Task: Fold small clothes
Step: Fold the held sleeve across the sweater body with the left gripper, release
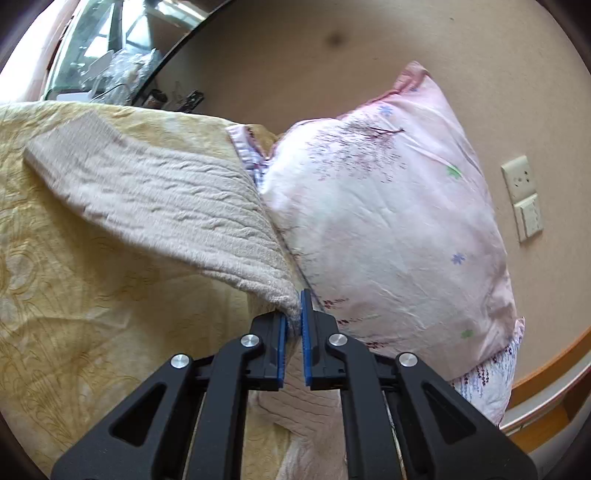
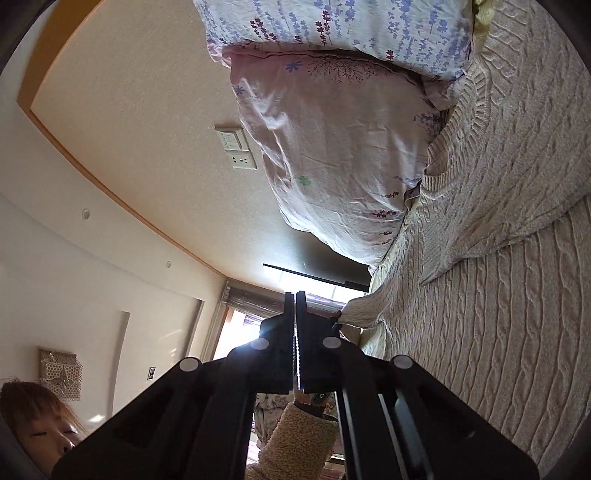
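A cream cable-knit sweater (image 2: 498, 295) lies spread on the bed and fills the right side of the right wrist view. In the left wrist view one part of it, a sleeve (image 1: 155, 199), stretches up and left over the yellow bedspread (image 1: 74, 314). My left gripper (image 1: 294, 314) is shut on the near end of that sleeve, with knit bunched between the blue pads (image 1: 306, 332). My right gripper (image 2: 295, 302) is shut with nothing visible between its fingers; it sits beside the sweater's left edge, with this view rolled sideways.
A pink floral pillow (image 1: 388, 221) leans against the wall just right of the left gripper; it also shows in the right wrist view (image 2: 332, 147), under a white lavender-print pillow (image 2: 332, 22). A wall socket and switch (image 1: 522, 197) are behind. A person's face (image 2: 40, 428) is low left.
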